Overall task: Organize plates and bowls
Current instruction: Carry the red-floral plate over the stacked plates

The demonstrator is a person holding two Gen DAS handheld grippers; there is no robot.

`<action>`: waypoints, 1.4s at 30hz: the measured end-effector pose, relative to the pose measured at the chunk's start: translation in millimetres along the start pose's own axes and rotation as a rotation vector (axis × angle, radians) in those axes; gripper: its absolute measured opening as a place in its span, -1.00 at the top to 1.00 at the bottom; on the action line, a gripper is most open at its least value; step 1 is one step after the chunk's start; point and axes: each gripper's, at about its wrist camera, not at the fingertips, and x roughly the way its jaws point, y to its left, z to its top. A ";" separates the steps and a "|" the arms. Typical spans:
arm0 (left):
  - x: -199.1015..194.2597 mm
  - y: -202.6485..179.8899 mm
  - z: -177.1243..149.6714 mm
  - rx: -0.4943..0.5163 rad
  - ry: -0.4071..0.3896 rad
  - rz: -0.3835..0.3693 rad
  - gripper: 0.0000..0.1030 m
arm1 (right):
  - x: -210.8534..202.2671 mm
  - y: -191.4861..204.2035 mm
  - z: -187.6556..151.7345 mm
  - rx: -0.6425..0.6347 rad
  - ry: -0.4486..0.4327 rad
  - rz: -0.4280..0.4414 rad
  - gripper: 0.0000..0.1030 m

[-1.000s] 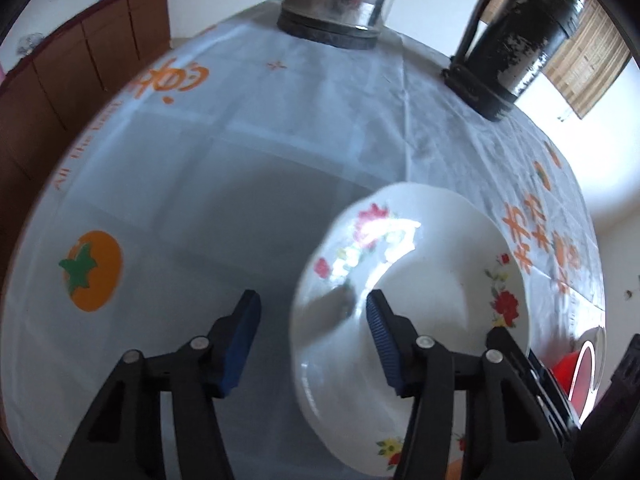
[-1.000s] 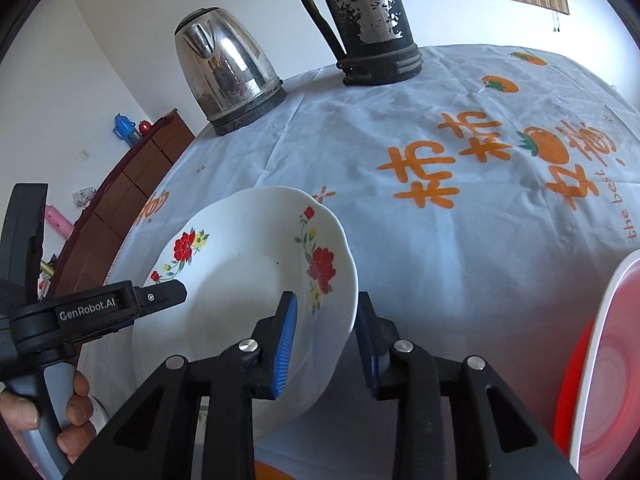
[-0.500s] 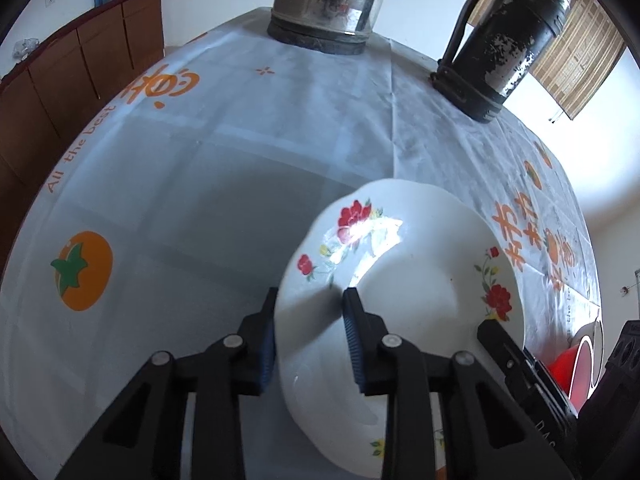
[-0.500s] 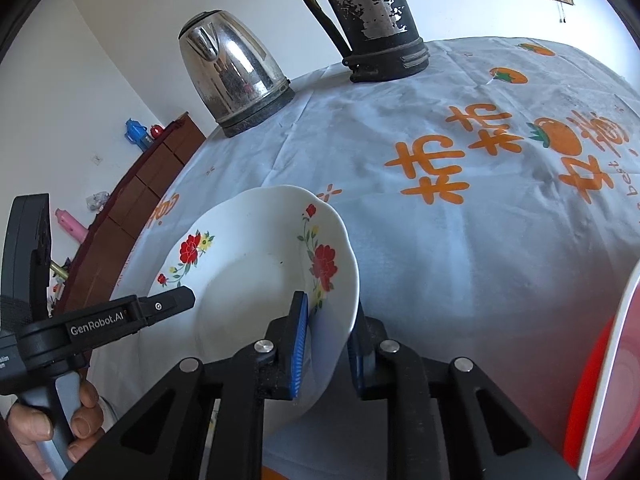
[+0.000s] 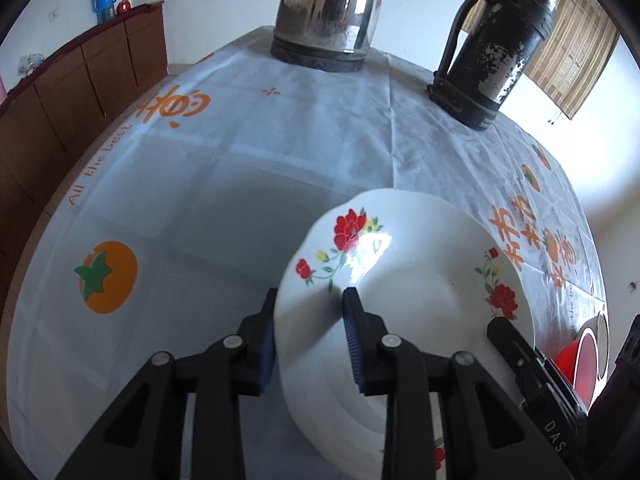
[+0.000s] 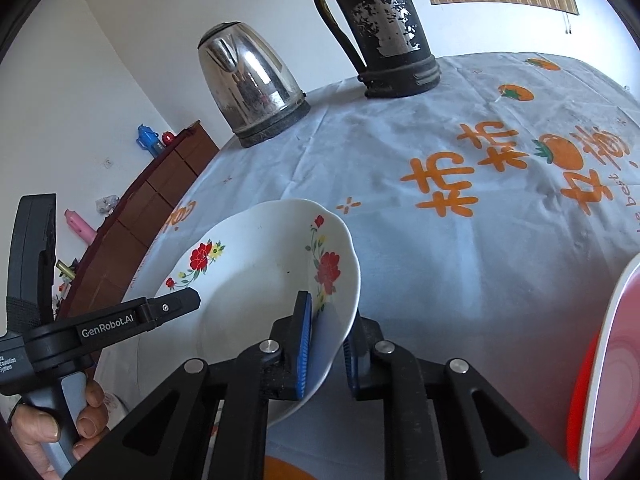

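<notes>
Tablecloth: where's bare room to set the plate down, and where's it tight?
Free: the wide cloth between the kettle, the persimmon print and the plate; also cloth ahead of the plate toward the black jug. Crowded: the near right, by the red bowl.

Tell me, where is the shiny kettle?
The shiny kettle stands at the table's far edge, left of the black jug in the right wrist view.

1. The plate (image 5: 420, 280) is showing white with red flowers, green stems and small yellow blooms.
2. The tablecloth (image 5: 240, 168) is showing pale white with orange fruit and lettering.
3. The kettle (image 6: 248, 92) is gleaming silver.
4. The jug (image 6: 380, 28) is showing worn black.
</notes>
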 end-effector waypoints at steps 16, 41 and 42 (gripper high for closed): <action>-57.0 14.6 -26.1 0.032 -0.078 0.008 0.45 | -41.6 29.2 -15.9 -0.034 -0.065 0.054 0.68; -121.6 82.0 -116.7 -0.026 -0.137 0.045 0.45 | -87.9 92.8 -105.3 -0.142 -0.068 0.126 0.68; -123.3 83.8 -119.8 -0.021 -0.140 0.051 0.45 | -87.9 94.5 -108.9 -0.146 -0.066 0.125 0.68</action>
